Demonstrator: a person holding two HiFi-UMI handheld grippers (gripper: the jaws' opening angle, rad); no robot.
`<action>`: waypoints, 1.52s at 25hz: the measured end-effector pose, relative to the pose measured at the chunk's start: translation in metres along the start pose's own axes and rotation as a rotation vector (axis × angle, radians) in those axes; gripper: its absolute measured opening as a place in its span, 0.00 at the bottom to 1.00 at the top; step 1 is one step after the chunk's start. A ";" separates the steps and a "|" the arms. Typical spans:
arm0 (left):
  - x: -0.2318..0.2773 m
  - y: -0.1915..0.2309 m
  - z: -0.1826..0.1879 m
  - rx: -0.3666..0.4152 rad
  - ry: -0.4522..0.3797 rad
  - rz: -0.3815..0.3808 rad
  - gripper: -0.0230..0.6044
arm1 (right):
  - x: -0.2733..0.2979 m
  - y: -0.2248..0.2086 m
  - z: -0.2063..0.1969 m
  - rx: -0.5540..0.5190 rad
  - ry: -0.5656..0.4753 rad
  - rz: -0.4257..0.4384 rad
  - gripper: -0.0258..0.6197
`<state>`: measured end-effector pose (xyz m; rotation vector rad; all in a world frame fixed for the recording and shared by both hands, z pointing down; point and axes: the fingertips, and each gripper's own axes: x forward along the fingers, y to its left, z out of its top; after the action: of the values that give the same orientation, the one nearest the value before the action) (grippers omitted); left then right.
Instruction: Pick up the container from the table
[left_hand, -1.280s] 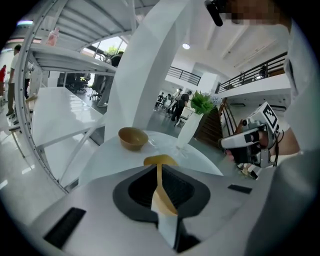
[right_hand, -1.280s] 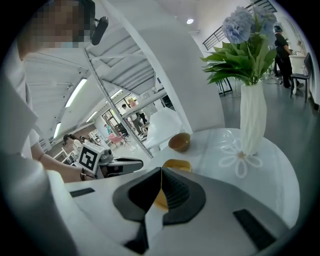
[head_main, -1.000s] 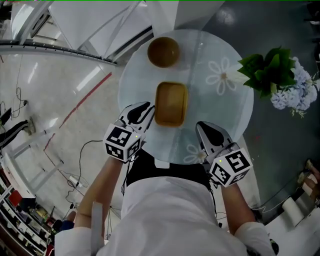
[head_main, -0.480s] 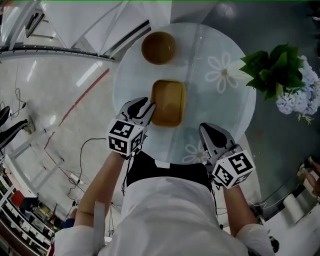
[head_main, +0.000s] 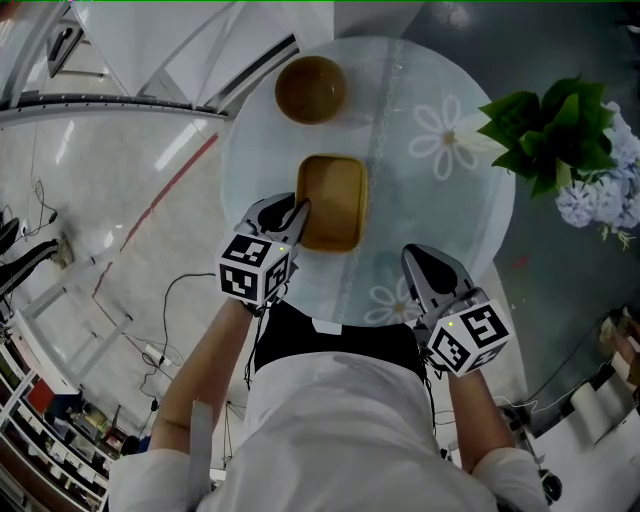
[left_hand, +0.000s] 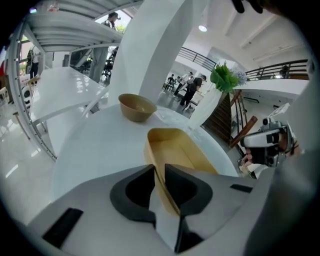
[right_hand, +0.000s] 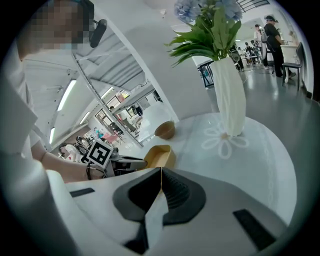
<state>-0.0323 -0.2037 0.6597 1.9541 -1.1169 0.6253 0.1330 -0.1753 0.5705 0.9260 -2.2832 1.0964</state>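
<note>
Tabletop (head_main: 440, 215): round, pale, flower prints (head_main: 447, 137).
Room: glossy floor (head_main: 100, 180), cables (head_main: 172, 297).
L tool (head_main: 296, 210): clamped on container (head_main: 335, 200) wall.
R tool (head_main: 418, 257): jaws together.

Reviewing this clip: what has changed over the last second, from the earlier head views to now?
The left hand-held gripper moved forward from beside the container and now clamps its near-left wall. The container looks still down on the table, not lifted. The right hand-held gripper stays shut and empty by the table's near edge; the bowl has not moved.
</note>
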 end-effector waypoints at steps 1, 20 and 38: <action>0.000 0.002 -0.001 -0.018 0.001 0.010 0.16 | 0.000 0.000 0.000 0.001 0.000 0.000 0.08; -0.035 0.003 0.024 -0.021 -0.085 0.014 0.09 | -0.009 0.018 0.014 -0.041 -0.047 -0.009 0.08; -0.106 -0.031 0.100 0.131 -0.237 -0.002 0.09 | -0.038 0.054 0.061 -0.107 -0.173 -0.019 0.08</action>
<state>-0.0541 -0.2250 0.5142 2.1855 -1.2434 0.4854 0.1134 -0.1851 0.4837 1.0324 -2.4400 0.9075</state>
